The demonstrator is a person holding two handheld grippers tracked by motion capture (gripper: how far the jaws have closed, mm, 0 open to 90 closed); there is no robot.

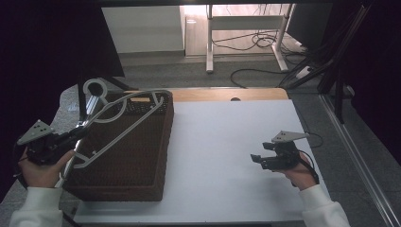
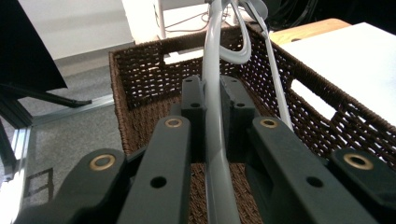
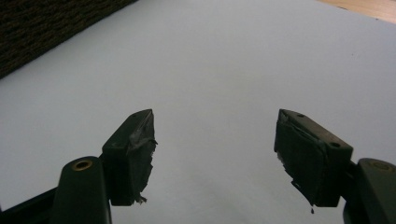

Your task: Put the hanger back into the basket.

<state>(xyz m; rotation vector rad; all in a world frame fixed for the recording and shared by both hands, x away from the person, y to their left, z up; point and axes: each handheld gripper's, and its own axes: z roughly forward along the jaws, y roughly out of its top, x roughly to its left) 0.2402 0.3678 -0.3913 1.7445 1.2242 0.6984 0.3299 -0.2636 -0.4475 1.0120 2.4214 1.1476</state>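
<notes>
Left gripper (image 1: 81, 132) clamps hanger (image 1: 124, 124) (over basket (image 1: 142, 161)).

My black left gripper (image 1: 78, 132) has the pale grey hanger (image 1: 124, 124) over a dark brown woven basket (image 1: 142, 165); beside the basket, the mat (image 1: 227, 156) is plain white.

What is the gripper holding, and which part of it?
The left gripper clamps a grey hanger by its curved arm, above the wicker basket. The right gripper holds nothing.
</notes>
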